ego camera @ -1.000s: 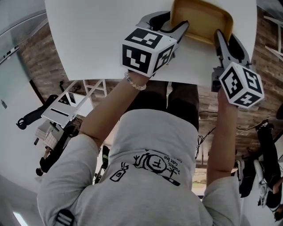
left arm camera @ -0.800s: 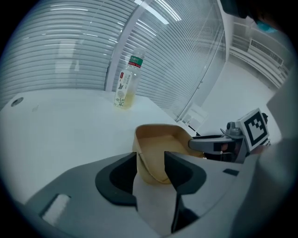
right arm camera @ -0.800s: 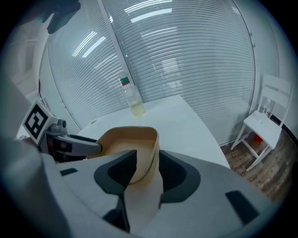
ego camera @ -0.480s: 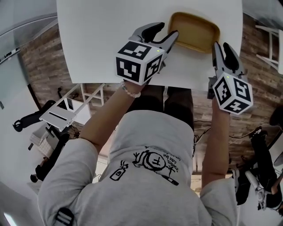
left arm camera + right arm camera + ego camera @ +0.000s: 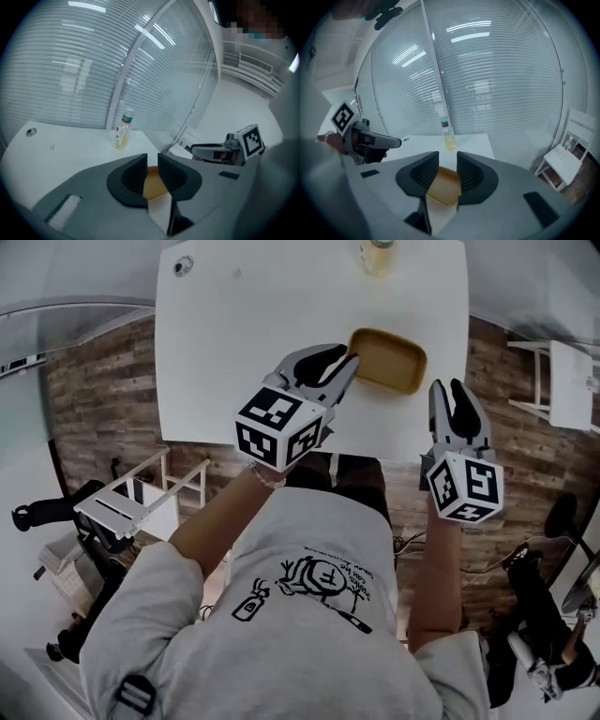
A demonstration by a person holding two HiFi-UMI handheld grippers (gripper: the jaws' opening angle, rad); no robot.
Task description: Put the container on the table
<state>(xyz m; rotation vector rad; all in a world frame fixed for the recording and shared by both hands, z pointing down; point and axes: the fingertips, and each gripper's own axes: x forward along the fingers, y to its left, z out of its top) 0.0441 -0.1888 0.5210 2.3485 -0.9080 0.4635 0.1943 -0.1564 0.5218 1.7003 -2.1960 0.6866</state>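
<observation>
The tan, shallow container [image 5: 386, 360] rests on the white table [image 5: 272, 324] near its front edge, with nothing touching it. My left gripper [image 5: 337, 360] hangs above and just left of it. Its jaws are closing, down to a narrow gap with nothing between them. My right gripper [image 5: 447, 390] hovers off the container's right side, its jaws apart and empty. In the left gripper view, the container [image 5: 152, 185] shows through the gap of that gripper [image 5: 152, 161]. In the right gripper view, the container [image 5: 445, 187] lies beyond the right gripper [image 5: 447, 161].
A small bottle of yellowish liquid [image 5: 377, 254] stands at the table's far edge, and a small round fitting [image 5: 182, 266] sits at the far left corner. A white chair [image 5: 572, 371] stands to the right, a white rack [image 5: 141, 493] to the left.
Both grippers have risen and drawn back from the container, which stays on the table. The left jaws have narrowed. More of the table shows.
</observation>
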